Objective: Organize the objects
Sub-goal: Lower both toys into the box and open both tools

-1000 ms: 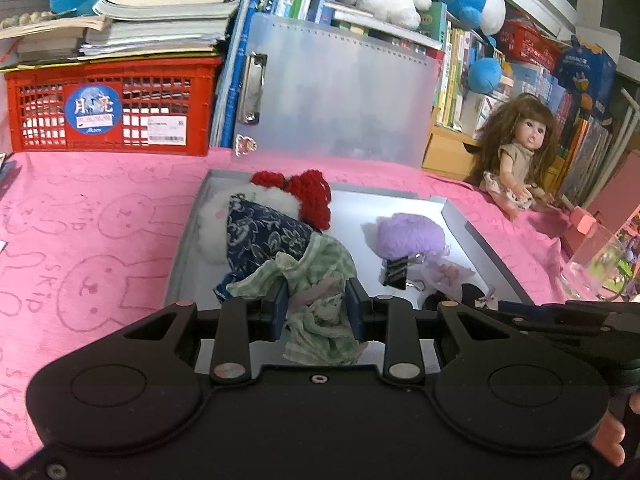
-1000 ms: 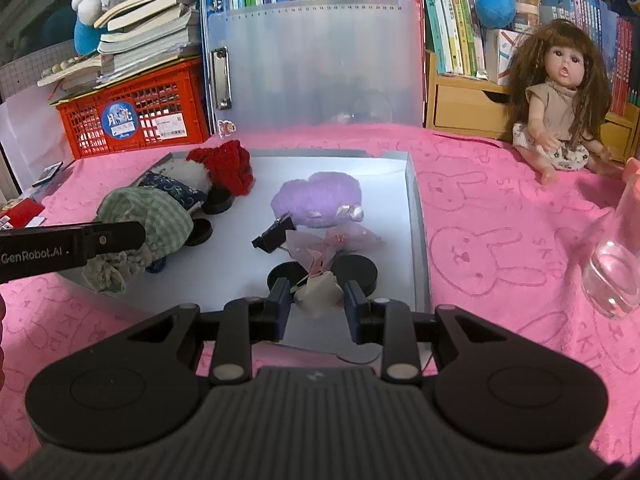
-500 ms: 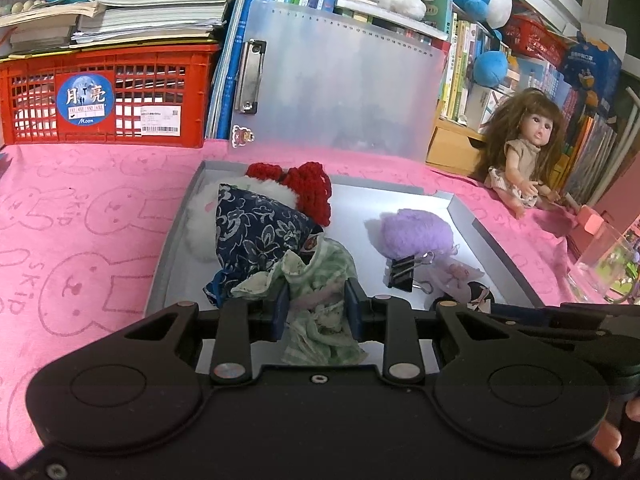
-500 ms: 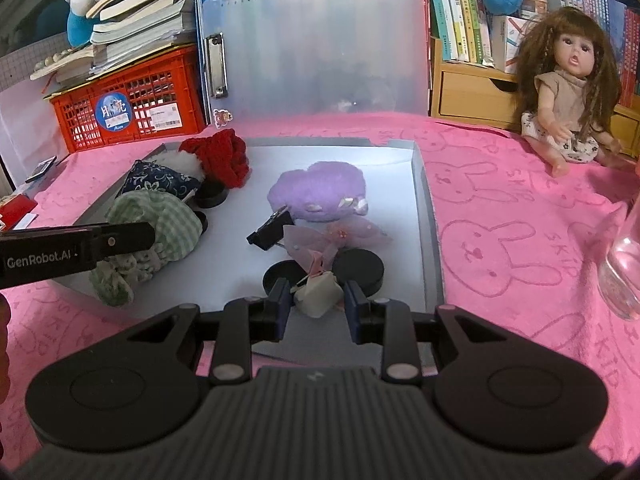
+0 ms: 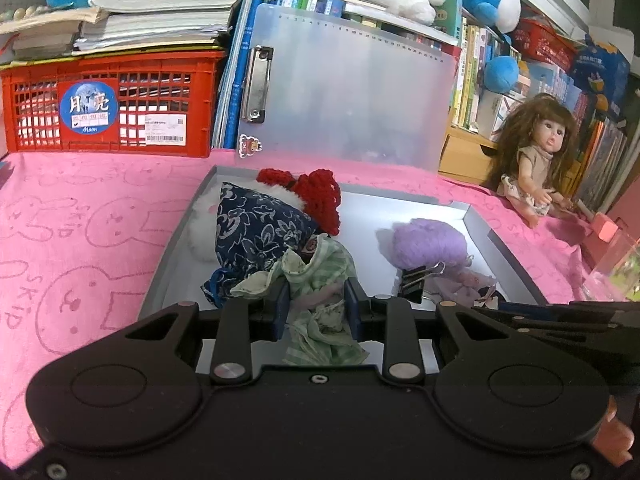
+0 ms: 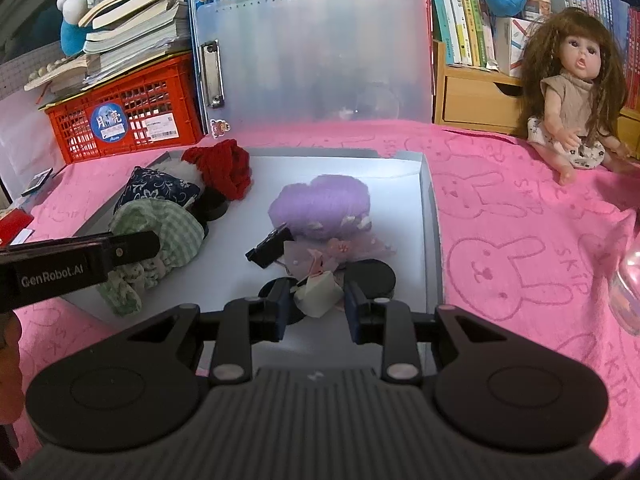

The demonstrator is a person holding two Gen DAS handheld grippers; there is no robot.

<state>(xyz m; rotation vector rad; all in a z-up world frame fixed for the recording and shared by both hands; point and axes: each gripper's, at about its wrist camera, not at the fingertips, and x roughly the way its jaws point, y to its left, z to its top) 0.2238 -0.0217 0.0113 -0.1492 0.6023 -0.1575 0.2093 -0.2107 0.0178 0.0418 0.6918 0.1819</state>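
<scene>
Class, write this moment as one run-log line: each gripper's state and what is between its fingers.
left gripper: shut on green checked cloth | right gripper: shut on small white piece | both over grey tray

A red crate (image 5: 108, 108) stands at ten o'clock on the pink cloth (image 5: 80, 232), with books (image 5: 160, 20) stacked on it. A clear clipboard (image 5: 352, 96) leans at twelve o'clock, and a doll (image 6: 568, 96) sits at two o'clock

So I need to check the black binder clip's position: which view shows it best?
The right wrist view: the black binder clip lies unobstructed on the tray. The left wrist view shows it partly hidden behind the tool body.
</scene>
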